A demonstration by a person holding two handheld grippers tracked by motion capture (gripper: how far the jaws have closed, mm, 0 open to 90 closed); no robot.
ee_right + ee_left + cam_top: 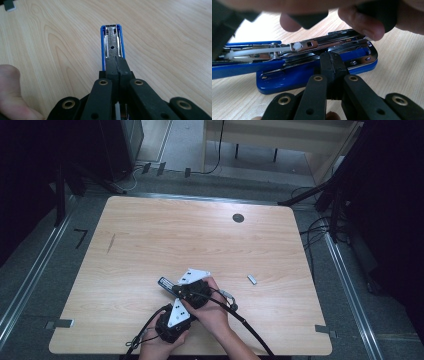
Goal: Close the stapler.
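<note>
A blue stapler [312, 75] lies on the wooden table [200, 240] with its lid swung open and its metal magazine [329, 43] exposed. My left gripper [332, 60] is shut, its tips clamped at the side of the magazine above the blue base. My right gripper [117, 62] is shut on the opened lid [112, 40], whose blue rim and metal inside run straight away from the jaws. In the high view both hands and grippers are bunched near the table's front edge, with the stapler's tip [165, 282] poking out to the left.
A small strip of staples [252, 279] lies to the right of the hands, also at the corner [9, 5] of the right gripper view. A round cable hole [238, 218] sits far back. Cables trail off the front edge. Fingers [362, 22] hover over the magazine.
</note>
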